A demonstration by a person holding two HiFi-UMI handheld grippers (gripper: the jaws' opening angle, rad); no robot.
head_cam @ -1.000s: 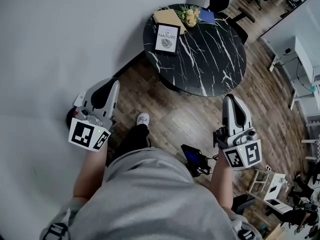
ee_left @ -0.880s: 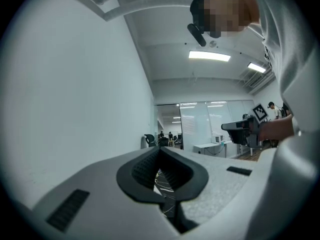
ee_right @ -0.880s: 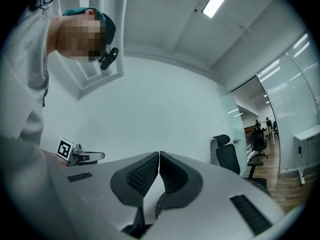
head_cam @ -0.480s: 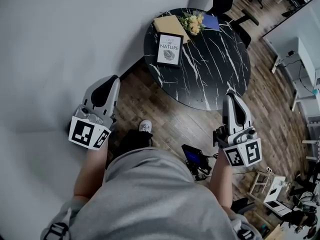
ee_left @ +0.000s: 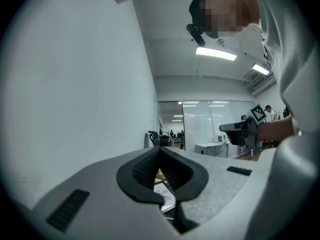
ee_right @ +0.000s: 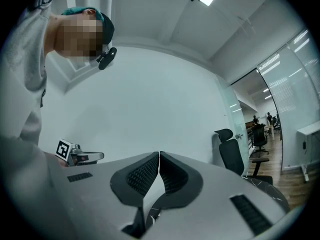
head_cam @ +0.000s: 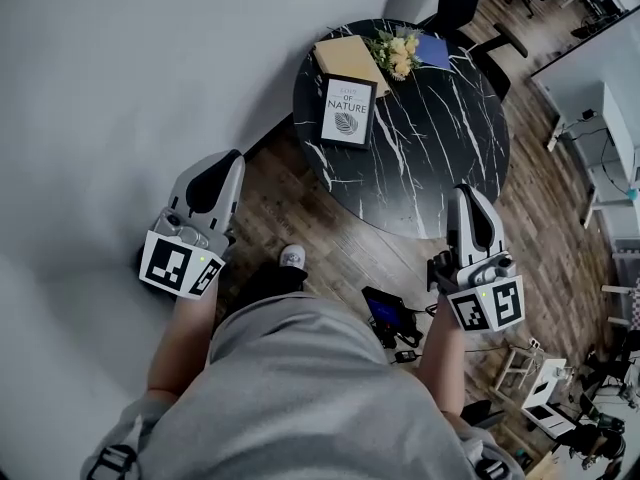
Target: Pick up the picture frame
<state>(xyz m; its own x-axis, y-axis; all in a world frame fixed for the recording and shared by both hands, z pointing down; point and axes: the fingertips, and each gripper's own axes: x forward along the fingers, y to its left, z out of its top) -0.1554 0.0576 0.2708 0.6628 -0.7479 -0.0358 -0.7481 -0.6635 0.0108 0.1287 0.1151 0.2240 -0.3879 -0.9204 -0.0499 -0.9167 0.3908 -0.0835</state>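
Head view: the picture frame (head_cam: 348,111) is being shown on the left part of the round black desk (head_cam: 440,148), with its printed face towards the person. It is just beside a tan book (head_cam: 345,53) and near a flower bunch (head_cam: 398,50). Whether it is lying flat or propped cannot be told.

The left hand-held gripper (head_cam: 231,157) and the right hand-held gripper (head_cam: 468,190) are each being held level with jaws closed on nothing. The left is short of the desk and the right is at its near rim.

The step in hand is judged to be the approach. The jaws are best being opened before the frame is reached. One free edge should be taken squarely — the side away from the book and flowers — so that neither is being nudged.
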